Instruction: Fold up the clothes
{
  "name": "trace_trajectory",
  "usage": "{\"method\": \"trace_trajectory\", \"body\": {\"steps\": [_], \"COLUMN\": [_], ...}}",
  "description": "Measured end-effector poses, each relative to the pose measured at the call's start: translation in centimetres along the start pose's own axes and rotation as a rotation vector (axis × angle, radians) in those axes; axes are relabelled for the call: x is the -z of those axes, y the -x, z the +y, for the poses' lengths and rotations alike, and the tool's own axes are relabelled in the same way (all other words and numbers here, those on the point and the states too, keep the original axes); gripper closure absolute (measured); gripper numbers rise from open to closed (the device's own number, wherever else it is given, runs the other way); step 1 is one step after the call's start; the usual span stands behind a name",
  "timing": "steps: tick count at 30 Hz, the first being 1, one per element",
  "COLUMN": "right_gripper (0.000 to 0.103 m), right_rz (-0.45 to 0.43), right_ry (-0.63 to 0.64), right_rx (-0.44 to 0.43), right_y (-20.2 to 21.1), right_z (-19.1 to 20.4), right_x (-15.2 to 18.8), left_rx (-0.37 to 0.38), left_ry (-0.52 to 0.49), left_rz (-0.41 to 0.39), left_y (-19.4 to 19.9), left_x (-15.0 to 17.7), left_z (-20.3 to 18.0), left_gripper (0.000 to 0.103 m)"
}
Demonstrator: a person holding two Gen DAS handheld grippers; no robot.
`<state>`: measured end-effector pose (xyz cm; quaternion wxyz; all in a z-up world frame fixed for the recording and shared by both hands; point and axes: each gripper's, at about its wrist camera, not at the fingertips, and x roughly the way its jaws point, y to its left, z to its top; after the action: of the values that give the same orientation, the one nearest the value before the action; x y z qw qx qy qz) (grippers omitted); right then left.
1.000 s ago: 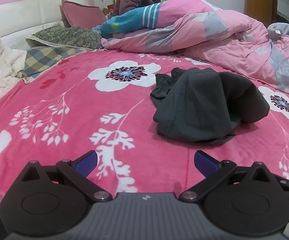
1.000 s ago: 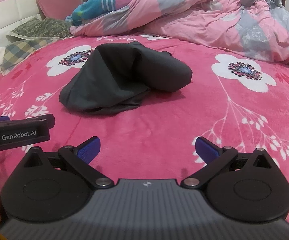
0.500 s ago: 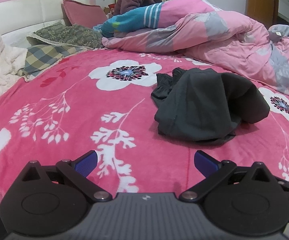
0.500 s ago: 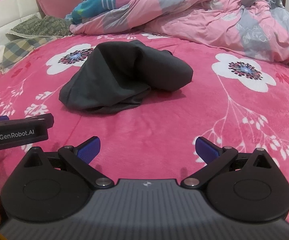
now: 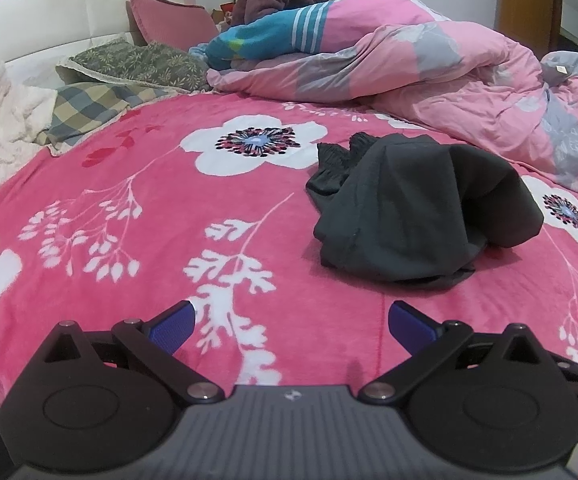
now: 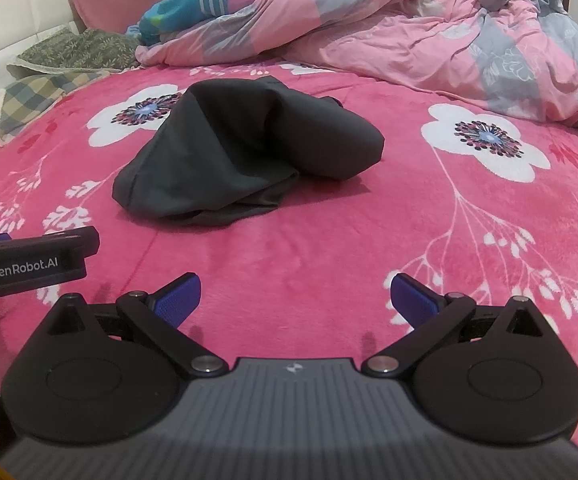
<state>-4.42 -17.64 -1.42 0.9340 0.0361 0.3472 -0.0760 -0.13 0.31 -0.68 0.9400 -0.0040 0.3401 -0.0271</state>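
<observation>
The left gripper (image 5: 291, 320) hangs low over the pink blanket (image 5: 137, 216) with its blue fingers spread wide and nothing between them; the right gripper (image 6: 295, 298) is the same, jaws apart and empty, and the left tool's black body juts into the right view at the lower left edge; over the last second both views have crept only slightly forward, the dark garment (image 5: 417, 216) sitting a little larger and a little lower in each, while the cloth itself has not shifted at all; I take that to mean the folding has not begun and this is a slow approach to a first grasp. The garment lies in a loose heap near the middle of the bed, well ahead of both grippers and touching neither, short of the rumpled pink quilt (image 6: 429, 36) at the far side and just beside a white flower print; from the right view its long axis seems to run from the near left, where flat layered hems (image 6: 193, 208) rest on the blanket, toward the far right, where a rounded, rolled bulge (image 6: 337, 148) ends it; in the left view a gathered, ruffled edge (image 5: 335, 162), perhaps a waistband, points away toward the headboard; whether these are trousers or a top I cannot tell. It will likely need spreading flat before any fold.
</observation>
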Motion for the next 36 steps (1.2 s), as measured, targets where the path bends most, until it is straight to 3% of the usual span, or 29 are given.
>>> {"method": "trace_trajectory", "body": {"steps": [17, 25, 36], "right_gripper": [0.001, 0.001, 0.001], "right_rz": [0.013, -0.019, -0.244], "right_ry": [0.001, -0.021, -0.086], "right_rx": [0.004, -0.03, -0.131], "right_y": [-1.1, -2.1, -1.6], "right_z": [0.0, -1.4, -4.5], "right_x": [-0.3, -0.5, -5.5], "left_rx": [0.035, 0.104, 0.225], "left_ry": [0.027, 0.069, 0.194], "left_rz": [-0.027, -0.025, -0.072], "left_y": [-1.1, -2.6, -4.5], "left_x": [-0.2, -0.6, -2.8], "left_z": [0.2, 0.6, 1.9], "left_gripper": [0.0, 0.0, 0.0]}}
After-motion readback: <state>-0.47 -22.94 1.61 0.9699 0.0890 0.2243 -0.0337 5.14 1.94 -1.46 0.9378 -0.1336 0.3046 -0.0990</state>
